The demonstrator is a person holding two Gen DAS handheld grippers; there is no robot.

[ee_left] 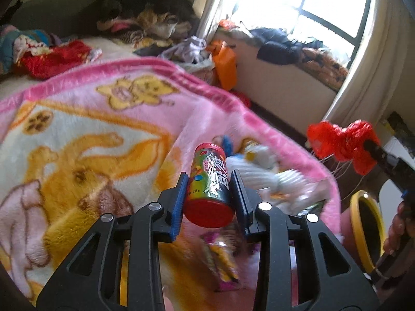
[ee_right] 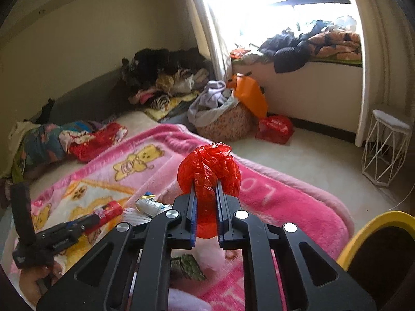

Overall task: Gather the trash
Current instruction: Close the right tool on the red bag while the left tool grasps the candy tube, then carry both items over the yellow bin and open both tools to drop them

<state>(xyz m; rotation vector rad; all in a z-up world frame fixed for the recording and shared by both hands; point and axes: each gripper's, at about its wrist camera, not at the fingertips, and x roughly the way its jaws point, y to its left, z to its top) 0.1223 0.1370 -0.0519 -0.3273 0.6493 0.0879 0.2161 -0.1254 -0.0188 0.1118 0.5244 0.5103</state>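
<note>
Gripped a small candy tube (ee_left: 207,171) in the left gripper (ee_left: 209,178), blue pads pressed on its sides near the red cap end, at lower centre of the left wrist view, seemingly lifted clear of the pink blanket (ee_left: 103,129). Pinched a crumpled red plastic bag (ee_right: 210,165) in the right gripper (ee_right: 206,184), jaws nearly together with the film bunched above and below them, at centre of the right wrist view. Showed a yellow-rimmed bin (ee_right: 368,225) at the lower right edge of that view, beside the bed and below blanket level. Left a white wrapper (ee_right: 147,204) and a greenish packet (ee_right: 186,264) lying on the blanket, lower in the frame. Seemed to be the carry toward the bin, with both pieces in hand and neither yet over the opening. Called, probably, for keeping both grips firm during the swing to the lower right, bringing each piece squarely above the dark mouth before letting go, and dropping one at a time to avoid a clash of the two tools over a narrow rim. Risked a slip of the smooth round tube, held near one end only; favoured a level, unhurried carry. Risked also the light bag clinging to the pads on release; warranted a wide spread and a small shake.
</note>
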